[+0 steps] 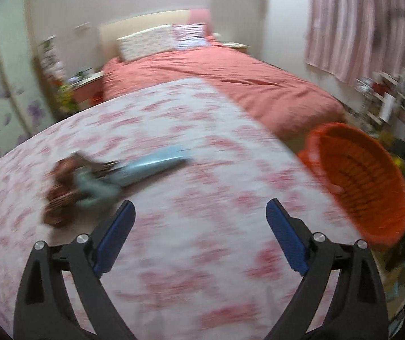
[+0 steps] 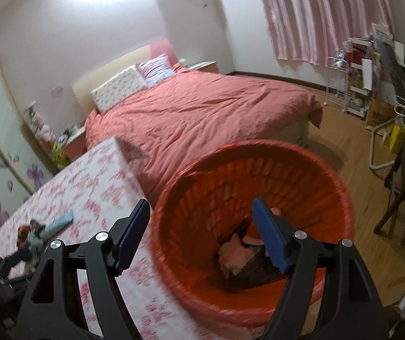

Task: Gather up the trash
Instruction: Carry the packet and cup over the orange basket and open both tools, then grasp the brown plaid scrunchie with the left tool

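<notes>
An orange trash basket (image 2: 259, 170) lined with an orange bag stands beside the table, with crumpled pale paper (image 2: 232, 255) and a dark wrapper inside. My right gripper (image 2: 202, 212) hangs open over its rim, nothing between the blue pads. On the table with the pink-patterned cloth (image 1: 202, 240) lie a light-blue wrapper (image 1: 148, 168) and a brown and pale-green crumpled heap (image 1: 69, 192). My left gripper (image 1: 199, 206) is open above the cloth, to the right of and nearer than that trash. The basket (image 1: 358, 181) shows at the right of the left wrist view. The same trash (image 2: 46, 229) lies far left in the right wrist view.
A bed with a salmon cover (image 2: 196, 113) fills the room behind the table. A cluttered shelf and a white wire rack (image 2: 341, 85) stand by the striped curtain at the right. A dark chair (image 2: 400, 198) stands on the wooden floor right of the basket.
</notes>
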### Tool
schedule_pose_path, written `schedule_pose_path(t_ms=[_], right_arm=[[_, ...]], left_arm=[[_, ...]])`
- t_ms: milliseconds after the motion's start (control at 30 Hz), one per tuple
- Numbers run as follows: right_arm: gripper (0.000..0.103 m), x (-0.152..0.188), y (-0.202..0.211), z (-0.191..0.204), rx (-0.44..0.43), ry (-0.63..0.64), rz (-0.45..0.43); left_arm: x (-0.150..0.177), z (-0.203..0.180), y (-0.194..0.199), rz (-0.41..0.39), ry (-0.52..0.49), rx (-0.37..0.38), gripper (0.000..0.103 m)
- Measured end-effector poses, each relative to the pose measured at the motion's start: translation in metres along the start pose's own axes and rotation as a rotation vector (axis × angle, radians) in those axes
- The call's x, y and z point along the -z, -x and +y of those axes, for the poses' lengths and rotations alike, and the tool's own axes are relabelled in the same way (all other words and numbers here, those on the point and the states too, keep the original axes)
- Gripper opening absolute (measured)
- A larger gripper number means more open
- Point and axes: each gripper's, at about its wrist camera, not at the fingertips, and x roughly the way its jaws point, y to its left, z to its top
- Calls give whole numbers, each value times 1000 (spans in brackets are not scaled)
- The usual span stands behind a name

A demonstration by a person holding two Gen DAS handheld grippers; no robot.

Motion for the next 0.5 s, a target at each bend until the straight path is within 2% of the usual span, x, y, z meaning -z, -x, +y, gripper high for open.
schedule_pose_path(t_ms=[167, 233, 367, 500], right_arm=[[74, 12, -4, 33, -20, 91, 37], [74, 16, -7, 44, -32, 118, 54], [74, 26, -12, 65, -51, 176, 90], [74, 34, -14, 84, -67, 229, 117]], left_arm=[[8, 82, 2, -9, 120, -137, 91], [9, 110, -1, -7, 176, -164, 90], [7, 148, -10, 15, 308, -106, 86], [-2, 157, -27, 44, 324, -111, 81]])
